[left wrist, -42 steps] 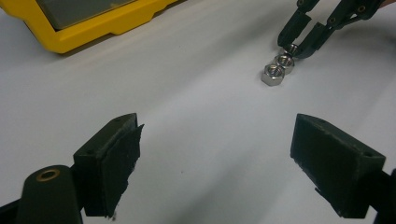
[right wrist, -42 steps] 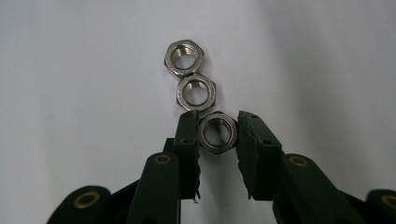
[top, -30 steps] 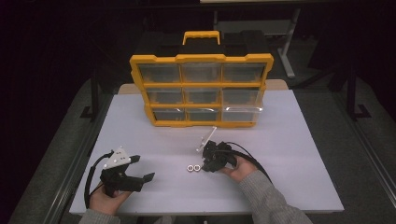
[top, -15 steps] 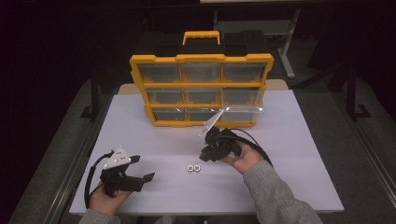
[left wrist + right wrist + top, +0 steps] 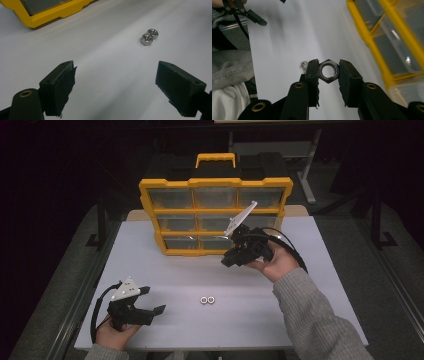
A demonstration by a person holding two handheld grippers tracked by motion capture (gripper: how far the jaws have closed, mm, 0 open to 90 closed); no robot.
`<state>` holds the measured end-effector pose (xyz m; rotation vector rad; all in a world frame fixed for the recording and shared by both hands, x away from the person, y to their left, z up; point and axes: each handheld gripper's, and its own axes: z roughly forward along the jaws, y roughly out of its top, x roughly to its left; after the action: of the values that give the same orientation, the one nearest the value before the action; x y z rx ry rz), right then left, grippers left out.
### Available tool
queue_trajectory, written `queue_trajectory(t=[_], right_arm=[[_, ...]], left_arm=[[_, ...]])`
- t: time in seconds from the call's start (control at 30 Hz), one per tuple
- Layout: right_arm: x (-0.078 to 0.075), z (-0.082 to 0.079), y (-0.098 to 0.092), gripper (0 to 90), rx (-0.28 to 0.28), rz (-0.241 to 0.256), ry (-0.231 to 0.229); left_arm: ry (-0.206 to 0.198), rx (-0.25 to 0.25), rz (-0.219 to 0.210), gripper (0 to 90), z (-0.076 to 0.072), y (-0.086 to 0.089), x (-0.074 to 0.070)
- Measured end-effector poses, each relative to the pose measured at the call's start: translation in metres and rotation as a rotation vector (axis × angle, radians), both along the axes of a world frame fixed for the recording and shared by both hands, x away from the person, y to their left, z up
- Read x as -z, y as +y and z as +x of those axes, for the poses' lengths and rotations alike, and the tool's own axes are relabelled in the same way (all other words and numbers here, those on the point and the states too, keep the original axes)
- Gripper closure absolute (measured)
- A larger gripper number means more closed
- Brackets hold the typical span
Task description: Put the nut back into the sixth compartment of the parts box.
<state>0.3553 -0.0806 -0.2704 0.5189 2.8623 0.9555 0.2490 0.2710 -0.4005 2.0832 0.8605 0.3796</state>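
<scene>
Right gripper (image 5: 329,71): jaws clamped on a steel hex nut (image 5: 328,70), one pad on each side, bore facing the right gripper view's camera. In the high view the right gripper (image 5: 231,259) is held above the table (image 5: 325,285), just in front of the bottom row of the yellow drawer organizer (image 5: 215,184), jaws pointing left and down. Right hand (image 5: 277,262) wraps the body, grey sleeve (image 5: 320,320) trailing to the bottom edge.

Left gripper (image 5: 116,82): jaws wide open, nothing between them. In the high view the left gripper (image 5: 152,300) sits low at the near left corner of the table, held in the left hand (image 5: 112,335), jaws pointing right.

Two more hex nuts (image 5: 207,299) lie flat on the table, touching each other, mid-table near the front edge, between the two grippers. Left gripper view has the same pair (image 5: 149,36) ahead of the open jaws and right of centre, well apart from them. Right gripper view shows part of the pair (image 5: 303,65) just behind its left jaw.

Organizer stands upright at the back of the table with its handle (image 5: 215,157) on top, clear drawers (image 5: 172,199) shut. Contents not readable.
</scene>
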Motion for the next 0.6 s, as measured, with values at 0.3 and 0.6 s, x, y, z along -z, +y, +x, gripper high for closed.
queue_trajectory(t=[0.3, 0.6], right_arm=[[-0.04, 0.01, -0.015, 69.2, 0.053, 0.015, -0.036], [-0.06, 0.024, -0.036, 69.2, 0.128, 0.006, -0.048]], left_arm=[[-0.007, 0.002, 0.011, 15.7, 0.0, 0.002, -0.001], [0.0, 0.003, 0.016, 15.7, 0.001, 0.003, -0.001]])
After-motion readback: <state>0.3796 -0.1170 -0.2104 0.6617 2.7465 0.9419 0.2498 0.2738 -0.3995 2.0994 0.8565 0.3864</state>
